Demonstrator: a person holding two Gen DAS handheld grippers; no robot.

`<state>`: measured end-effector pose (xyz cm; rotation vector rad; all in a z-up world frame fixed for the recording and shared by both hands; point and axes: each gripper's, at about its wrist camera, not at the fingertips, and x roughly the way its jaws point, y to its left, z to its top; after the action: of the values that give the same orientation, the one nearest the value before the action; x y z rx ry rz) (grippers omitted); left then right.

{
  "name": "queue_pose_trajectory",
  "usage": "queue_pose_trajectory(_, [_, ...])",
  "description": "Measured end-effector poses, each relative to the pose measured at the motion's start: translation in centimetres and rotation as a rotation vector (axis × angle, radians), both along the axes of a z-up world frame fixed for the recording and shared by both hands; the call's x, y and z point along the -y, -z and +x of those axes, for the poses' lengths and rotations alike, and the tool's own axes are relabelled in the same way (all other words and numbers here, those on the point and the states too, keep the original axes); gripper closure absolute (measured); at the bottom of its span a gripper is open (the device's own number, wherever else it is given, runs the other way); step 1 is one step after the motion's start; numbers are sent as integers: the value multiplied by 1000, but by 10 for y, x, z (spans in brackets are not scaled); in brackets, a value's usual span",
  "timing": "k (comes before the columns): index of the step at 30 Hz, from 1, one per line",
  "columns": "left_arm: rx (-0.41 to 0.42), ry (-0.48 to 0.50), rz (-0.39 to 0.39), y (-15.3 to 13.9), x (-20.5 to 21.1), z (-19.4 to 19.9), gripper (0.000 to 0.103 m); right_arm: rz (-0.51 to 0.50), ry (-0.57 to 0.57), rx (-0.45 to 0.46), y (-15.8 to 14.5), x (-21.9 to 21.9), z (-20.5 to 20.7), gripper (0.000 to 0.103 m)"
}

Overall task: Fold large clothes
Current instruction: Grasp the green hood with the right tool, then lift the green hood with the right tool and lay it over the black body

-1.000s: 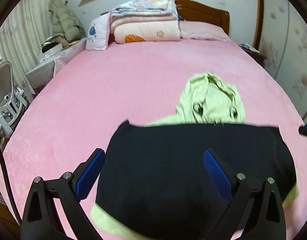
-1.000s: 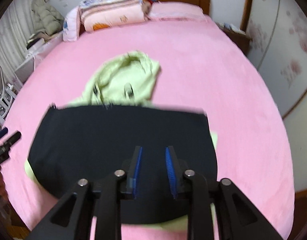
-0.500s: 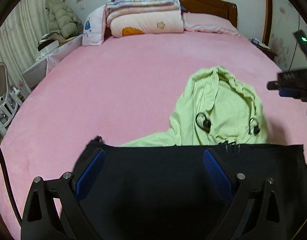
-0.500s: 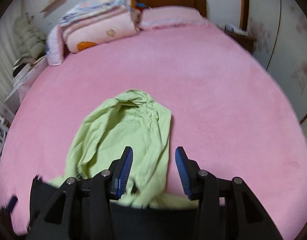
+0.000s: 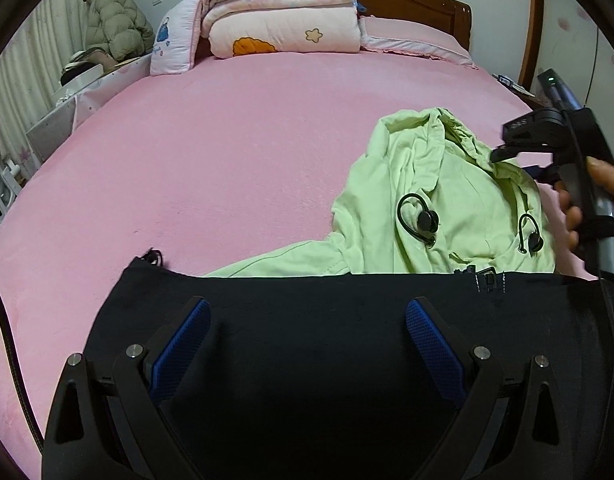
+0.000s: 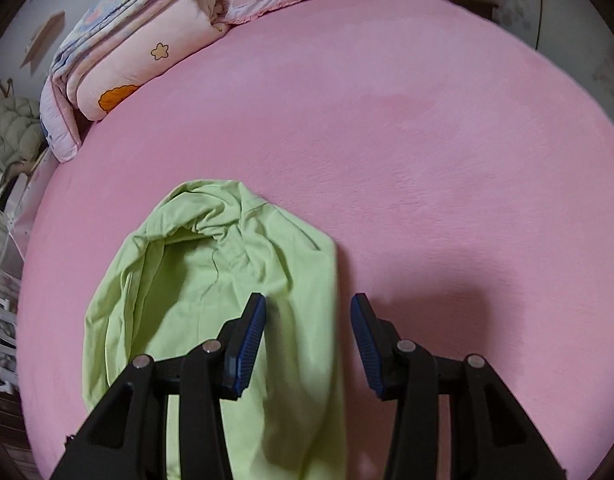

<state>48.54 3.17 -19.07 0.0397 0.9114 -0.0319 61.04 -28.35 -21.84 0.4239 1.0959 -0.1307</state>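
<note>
The jacket [image 5: 439, 216] is lying on the pink bed [image 5: 227, 140], its hood [image 6: 211, 264] pointing toward the headboard edge and its long axis running from foot to headboard. A dark panel [image 5: 307, 340] is covering the body crosswise; the lower hem is passing out of the left view. The left gripper [image 5: 307, 352] is hovering over the dark panel, fingers spread wide, gripping nothing. The right gripper [image 6: 307, 344] is poised at the hood's right edge, fingers parted, holding nothing; contact with the cloth is undeterminable. Folded quilts [image 5: 279, 20] are sitting at the headboard.
</note>
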Motion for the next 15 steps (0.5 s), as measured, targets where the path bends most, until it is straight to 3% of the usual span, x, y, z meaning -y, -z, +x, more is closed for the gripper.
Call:
queue_pose_trajectory(2, [-4,1,3,2,0,2,5,-6,3,-6,7,-4,4,59])
queue_pose_trajectory(3, [-5,-2,4,2,0,3,5,-21,-3,5,6,-7,3,64])
queue_pose_trajectory(4, [-6,-5,6,1,-1,4,5,-49,-25,31,4,-12,1,80])
queue_pose_trajectory(5, [-6,-9,7,0,-1,4,5,-72,-48,47,1,-17,-1,87])
queue_pose_trajectory(8, [5,-25,14,-7,-5,1,5,-132,-110,126,-21,-30,-13,92])
queue_pose_trajectory(10, [18,-34,16,-15,-9,-3,5,-147,-167,225,-49,-41,-30,92])
queue_pose_trajectory(15, [46,-74,3,-39,-27,-22,5,-234,-405,452,-119,-81,-99,93])
